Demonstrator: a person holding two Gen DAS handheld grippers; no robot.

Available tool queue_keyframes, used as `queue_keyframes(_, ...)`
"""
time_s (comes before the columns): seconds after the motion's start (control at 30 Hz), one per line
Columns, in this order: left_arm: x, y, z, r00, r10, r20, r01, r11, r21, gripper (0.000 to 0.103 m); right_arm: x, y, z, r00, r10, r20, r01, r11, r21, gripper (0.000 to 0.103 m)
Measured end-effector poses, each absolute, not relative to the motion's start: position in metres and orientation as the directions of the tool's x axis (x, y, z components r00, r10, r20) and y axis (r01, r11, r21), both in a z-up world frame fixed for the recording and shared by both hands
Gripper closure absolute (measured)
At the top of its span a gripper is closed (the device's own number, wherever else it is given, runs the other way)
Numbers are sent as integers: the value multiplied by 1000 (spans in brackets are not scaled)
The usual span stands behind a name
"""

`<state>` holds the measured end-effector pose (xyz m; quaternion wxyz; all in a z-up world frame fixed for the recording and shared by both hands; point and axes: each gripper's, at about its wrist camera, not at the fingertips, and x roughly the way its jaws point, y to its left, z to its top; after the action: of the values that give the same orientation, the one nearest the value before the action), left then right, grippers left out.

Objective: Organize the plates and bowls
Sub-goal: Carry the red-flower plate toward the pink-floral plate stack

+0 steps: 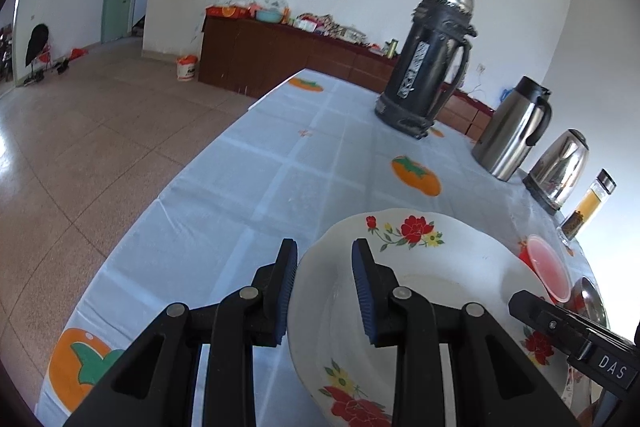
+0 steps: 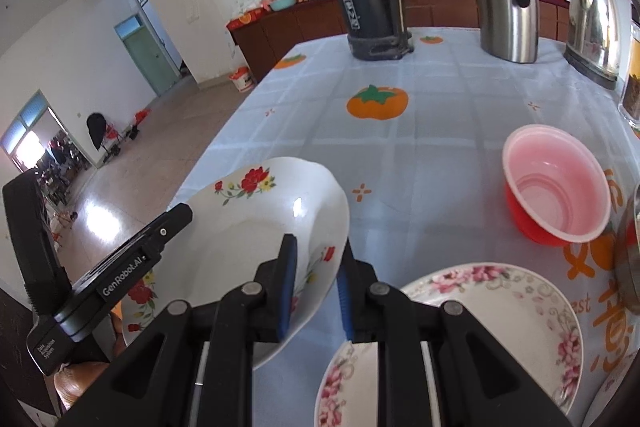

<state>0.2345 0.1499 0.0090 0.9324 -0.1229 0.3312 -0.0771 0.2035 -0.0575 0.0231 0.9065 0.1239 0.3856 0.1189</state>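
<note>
1. Your left hand-held gripper (image 1: 325,291) and right hand-held gripper (image 2: 316,289) each pinched the red-flowered plate (image 2: 256,223) by opposite rims, tilted above the tabletop (image 2: 420,147).
2. Next, likely set it on the pink-flowered plate (image 2: 500,303) just right of the right gripper.

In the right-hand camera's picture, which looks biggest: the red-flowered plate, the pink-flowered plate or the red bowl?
As they look there:
1. red-flowered plate and pink-flowered plate: about alike, both close and partly hidden, so I won't rank them.
2. red bowl: clearly smaller, though it sits farther away.
</note>
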Motion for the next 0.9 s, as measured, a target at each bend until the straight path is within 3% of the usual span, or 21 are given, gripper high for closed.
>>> queue_keyframes(0.9, 172, 77, 51, 816, -329, -475, 221, 937, -270, 72, 117, -136, 48, 780, 262, -568, -31, 923, 383, 84)
